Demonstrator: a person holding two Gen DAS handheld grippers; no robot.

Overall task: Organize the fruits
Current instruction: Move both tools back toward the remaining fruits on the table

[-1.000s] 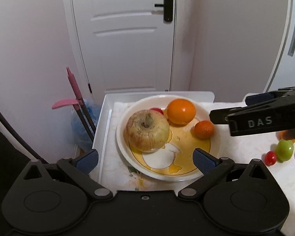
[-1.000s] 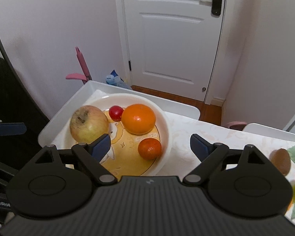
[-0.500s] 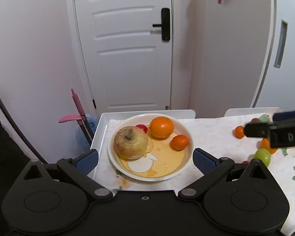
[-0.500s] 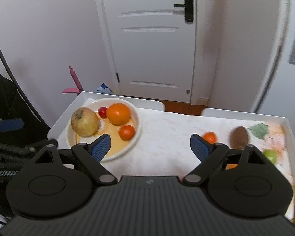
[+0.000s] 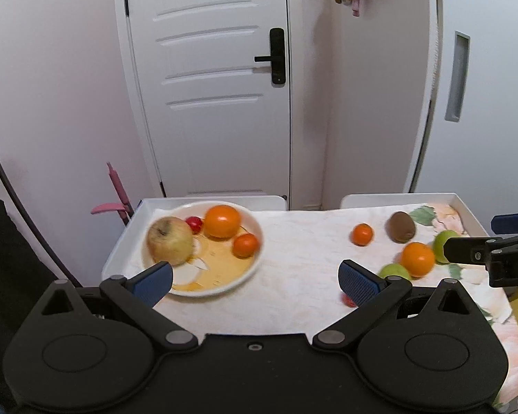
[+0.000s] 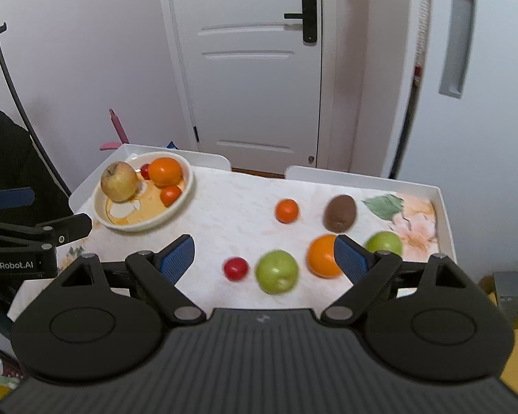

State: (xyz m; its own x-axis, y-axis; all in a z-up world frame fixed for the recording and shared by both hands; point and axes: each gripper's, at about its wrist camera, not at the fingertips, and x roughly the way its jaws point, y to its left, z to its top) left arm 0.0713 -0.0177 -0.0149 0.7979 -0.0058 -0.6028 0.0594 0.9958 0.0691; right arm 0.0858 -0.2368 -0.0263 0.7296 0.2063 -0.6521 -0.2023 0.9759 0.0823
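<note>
- Fruit is what I read first in the left wrist view: the plate [image 5: 203,283] at the left end of the table [image 5: 293,293] already holds a yellowish apple [image 5: 169,240], a big orange [image 5: 222,221], a small mandarin [image 5: 246,245] and a red cherry tomato [image 5: 194,224].
- My left gripper [image 5: 255,277] hangs above the near edge with its fingers spread wide and nothing between them; the plate lies just beyond its left finger.
- Loose fruit sits to the right: a mandarin [image 5: 362,234], a kiwi [image 5: 401,226], an orange [image 5: 417,259] and two green apples, one [image 5: 393,271] half hidden behind my right finger.
- The right gripper [image 5: 493,258] shows at the right edge of this view, over that cluster.
- In the right wrist view, my right gripper [image 6: 264,255] is also spread and empty, held above the near edge.
- The nearest green apple [image 6: 277,271] lies almost centred between its fingers, just beyond them, with a red tomato [image 6: 236,268] to its left and an orange [image 6: 324,256] touching the line of my right finger.
- I judge the step is picking a loose fruit for the plate.
- To do it well I would take the centred green apple, descend straight, close across its widest part, and keep the right finger clear of the orange so it does not roll.
</note>
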